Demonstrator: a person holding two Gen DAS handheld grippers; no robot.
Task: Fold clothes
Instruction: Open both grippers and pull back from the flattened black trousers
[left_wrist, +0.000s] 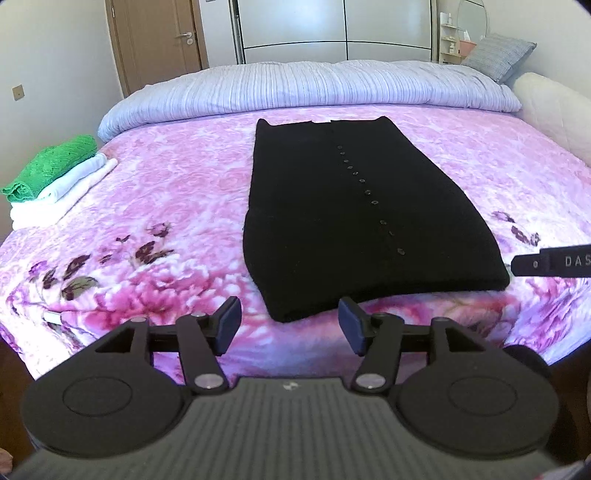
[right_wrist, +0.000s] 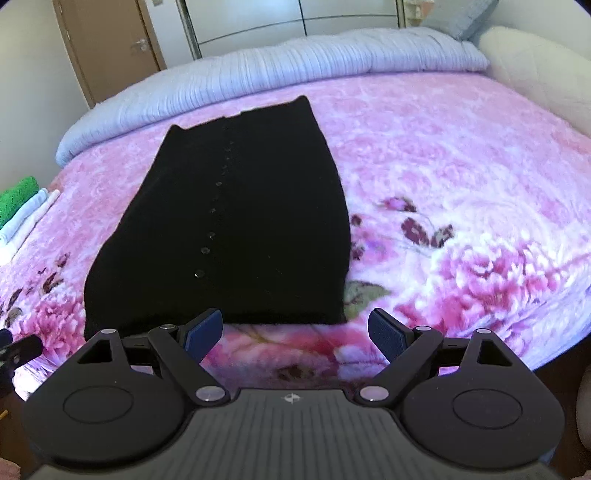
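Note:
A black buttoned garment (left_wrist: 354, 218) lies flat on the pink floral bedspread (left_wrist: 177, 206), folded into a long strip with a row of buttons down its middle. It also shows in the right wrist view (right_wrist: 236, 221). My left gripper (left_wrist: 290, 325) is open and empty, just short of the garment's near edge. My right gripper (right_wrist: 295, 334) is open and empty, at the garment's near right corner. A finger of the right gripper (left_wrist: 554, 260) shows at the right edge of the left wrist view, beside the garment's near right corner.
A stack of folded clothes, green (left_wrist: 51, 168) on white (left_wrist: 62, 195), sits at the bed's left side. A rolled lilac duvet (left_wrist: 314, 86) lies across the far side. A white headboard (left_wrist: 554, 110) is at the right. A door and wardrobe stand behind.

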